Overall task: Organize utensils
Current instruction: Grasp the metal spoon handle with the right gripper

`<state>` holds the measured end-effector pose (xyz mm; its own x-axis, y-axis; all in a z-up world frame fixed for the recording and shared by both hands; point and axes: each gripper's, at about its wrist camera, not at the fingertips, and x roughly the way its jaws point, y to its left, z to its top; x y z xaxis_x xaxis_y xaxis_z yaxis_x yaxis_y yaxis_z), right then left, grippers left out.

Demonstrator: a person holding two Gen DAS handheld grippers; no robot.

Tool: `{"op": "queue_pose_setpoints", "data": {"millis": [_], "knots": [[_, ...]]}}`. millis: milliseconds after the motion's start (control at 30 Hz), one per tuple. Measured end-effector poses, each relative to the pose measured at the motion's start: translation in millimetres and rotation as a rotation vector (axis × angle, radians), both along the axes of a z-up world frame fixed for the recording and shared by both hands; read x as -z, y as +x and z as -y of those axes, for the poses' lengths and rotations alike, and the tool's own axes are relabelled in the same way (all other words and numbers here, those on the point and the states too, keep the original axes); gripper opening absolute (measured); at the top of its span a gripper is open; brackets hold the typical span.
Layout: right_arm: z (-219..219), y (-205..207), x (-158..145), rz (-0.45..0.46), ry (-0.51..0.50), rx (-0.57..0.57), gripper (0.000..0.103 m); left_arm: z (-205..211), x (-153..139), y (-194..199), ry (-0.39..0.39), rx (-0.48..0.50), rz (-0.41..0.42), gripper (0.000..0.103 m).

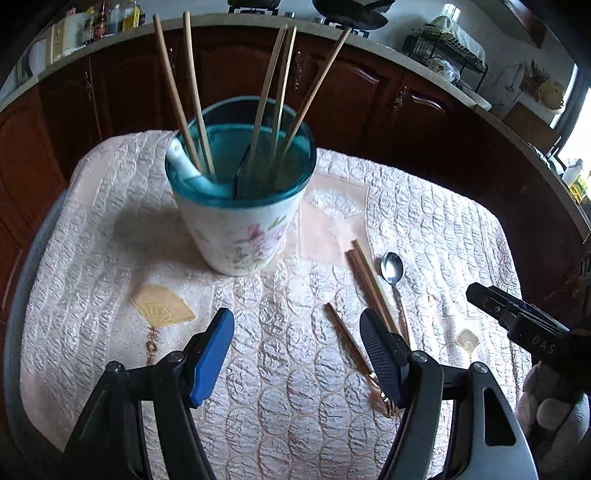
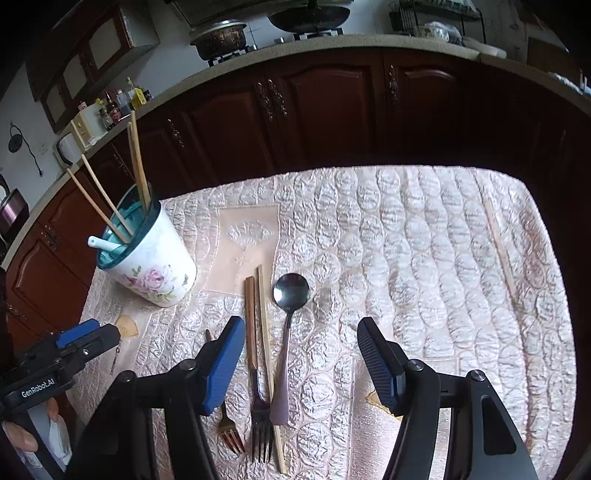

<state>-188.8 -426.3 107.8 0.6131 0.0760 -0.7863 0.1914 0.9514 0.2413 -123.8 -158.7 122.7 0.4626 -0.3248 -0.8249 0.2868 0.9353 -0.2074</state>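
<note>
Before me lies a quilted pink tablecloth (image 2: 424,236); beyond it dark wooden cabinets (image 2: 332,110), with pans (image 2: 219,35) on the stove.

Only two bits of text you can actually read: "GenRobot.AI" in white on your black left gripper (image 2: 88,338) at lower left, and "DAS" on your black right gripper (image 1: 480,291), far right edge.

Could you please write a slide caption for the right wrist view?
Open right hand-held gripper above a spoon, two forks and a chopstick, floral utensil holder at left.
</note>
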Motion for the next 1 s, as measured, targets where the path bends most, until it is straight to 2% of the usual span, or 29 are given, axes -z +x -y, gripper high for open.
{"op": "queue_pose_setpoints", "data": {"millis": [200,367,667,833,900,1000], "knots": [[6,17,27,-0.043,0.019,-0.009,0.066,7,16,5,0.010,0.016,-0.029,0.071],[9,42,49,-0.075,0.035,-0.034,0.055,13,30,13,0.010,0.023,-0.062,0.071],[14,85,80,-0.120,0.018,-0.081,0.054,22,47,29,-0.021,0.021,-0.126,0.071],[16,106,88,-0.109,0.036,-0.118,0.054,35,59,36,-0.023,0.032,-0.166,0.071],[15,114,90,-0.106,0.040,-0.134,0.049,41,62,36,-0.015,0.045,-0.174,0.071],[12,122,92,-0.098,0.076,-0.179,0.029,50,67,37,-0.006,0.063,-0.183,0.070]]}}
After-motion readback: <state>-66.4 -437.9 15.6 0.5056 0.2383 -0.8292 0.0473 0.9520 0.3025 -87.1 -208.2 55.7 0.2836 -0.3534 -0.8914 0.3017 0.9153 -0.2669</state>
